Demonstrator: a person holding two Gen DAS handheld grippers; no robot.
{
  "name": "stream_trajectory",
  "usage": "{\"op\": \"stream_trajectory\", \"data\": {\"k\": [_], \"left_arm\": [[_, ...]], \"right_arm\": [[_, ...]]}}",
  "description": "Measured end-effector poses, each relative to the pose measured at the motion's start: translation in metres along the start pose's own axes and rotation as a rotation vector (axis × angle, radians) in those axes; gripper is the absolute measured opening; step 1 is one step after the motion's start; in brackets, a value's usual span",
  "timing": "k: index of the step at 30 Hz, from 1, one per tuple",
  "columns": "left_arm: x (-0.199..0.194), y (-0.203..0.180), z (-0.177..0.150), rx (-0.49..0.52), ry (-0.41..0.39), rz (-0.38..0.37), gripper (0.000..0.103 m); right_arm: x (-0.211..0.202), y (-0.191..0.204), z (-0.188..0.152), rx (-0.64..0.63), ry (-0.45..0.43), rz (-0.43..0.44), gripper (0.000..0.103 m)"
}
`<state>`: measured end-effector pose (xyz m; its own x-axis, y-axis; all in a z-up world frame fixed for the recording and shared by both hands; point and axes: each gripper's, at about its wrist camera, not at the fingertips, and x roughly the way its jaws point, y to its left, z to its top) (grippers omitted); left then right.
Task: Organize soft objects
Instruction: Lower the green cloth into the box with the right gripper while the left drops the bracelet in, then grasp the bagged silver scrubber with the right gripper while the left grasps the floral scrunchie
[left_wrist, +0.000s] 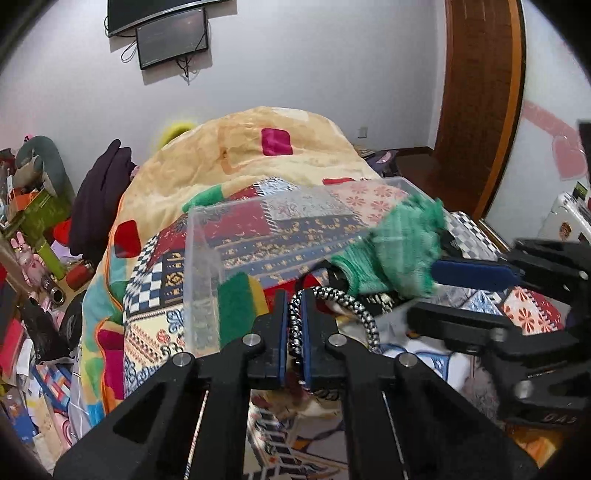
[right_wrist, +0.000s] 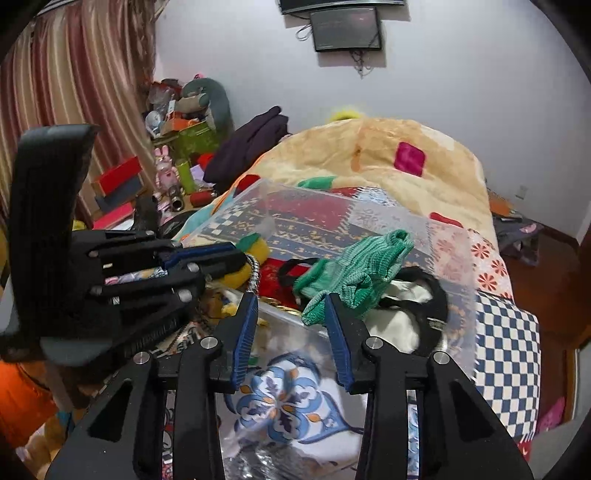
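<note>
A clear plastic bin (left_wrist: 207, 236) (right_wrist: 454, 254) sits on the patterned bedspread. My left gripper (left_wrist: 294, 295) is shut on a black-and-white braided rope (left_wrist: 354, 306) at the bin's near edge. A green and yellow sponge (left_wrist: 240, 302) (right_wrist: 255, 247) lies in the bin beside it. A green knitted cloth (left_wrist: 402, 243) (right_wrist: 354, 273) hangs over the bin, just off the fingertips of my right gripper (right_wrist: 291, 302), which is open. The rope also shows in the right wrist view (right_wrist: 254, 273), held by the left gripper (right_wrist: 207, 254). A black strap and a white cloth (right_wrist: 402, 302) lie in the bin.
A cream quilt (left_wrist: 258, 155) is heaped on the bed behind the bin. A cluttered side table with boxes and toys (right_wrist: 177, 147) stands at the left. A wooden door (left_wrist: 480, 103) is at the right. A screen (left_wrist: 170, 37) hangs on the wall.
</note>
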<state>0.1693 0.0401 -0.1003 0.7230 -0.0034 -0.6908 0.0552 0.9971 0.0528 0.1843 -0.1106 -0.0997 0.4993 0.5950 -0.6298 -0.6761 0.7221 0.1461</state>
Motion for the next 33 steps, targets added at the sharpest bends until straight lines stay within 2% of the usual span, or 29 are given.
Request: {"op": "stream_trajectory", "data": {"k": [5, 8, 12, 17, 20, 21, 25, 28, 32, 33], "left_arm": [[-0.004, 0.01, 0.02, -0.043, -0.037, 0.018, 0.006], [-0.002, 0.015, 0.028, -0.066, -0.053, 0.042, 0.006], [0.007, 0.02, 0.031, -0.097, -0.051, 0.063, 0.006], [0.009, 0.016, 0.018, -0.088, -0.021, 0.024, 0.008], [0.0, 0.016, 0.011, -0.1, -0.027, -0.009, 0.02], [-0.007, 0.016, 0.008, -0.106, -0.04, -0.018, 0.028], [-0.031, 0.016, 0.002, -0.114, -0.096, -0.02, 0.055], [-0.051, 0.014, -0.006, -0.112, -0.137, -0.013, 0.068], [-0.074, 0.011, -0.022, -0.104, -0.168, -0.013, 0.076], [-0.078, 0.01, -0.027, -0.102, -0.171, -0.012, 0.081]], "right_arm": [[-0.007, -0.017, -0.001, 0.059, -0.027, -0.034, 0.035], [-0.005, -0.022, 0.0, 0.076, -0.023, -0.044, 0.038], [-0.005, -0.023, -0.002, 0.059, -0.019, -0.09, 0.06], [-0.012, -0.021, -0.003, 0.036, -0.032, -0.118, 0.062], [-0.019, -0.021, -0.003, 0.033, -0.045, -0.136, 0.062], [-0.023, -0.02, -0.003, 0.03, -0.052, -0.142, 0.064], [-0.041, -0.012, -0.001, 0.018, -0.1, -0.165, 0.083], [-0.051, -0.007, -0.001, 0.009, -0.12, -0.164, 0.085], [-0.057, 0.003, -0.01, -0.007, -0.105, -0.149, 0.088], [-0.057, 0.005, -0.015, -0.013, -0.095, -0.147, 0.088]]}}
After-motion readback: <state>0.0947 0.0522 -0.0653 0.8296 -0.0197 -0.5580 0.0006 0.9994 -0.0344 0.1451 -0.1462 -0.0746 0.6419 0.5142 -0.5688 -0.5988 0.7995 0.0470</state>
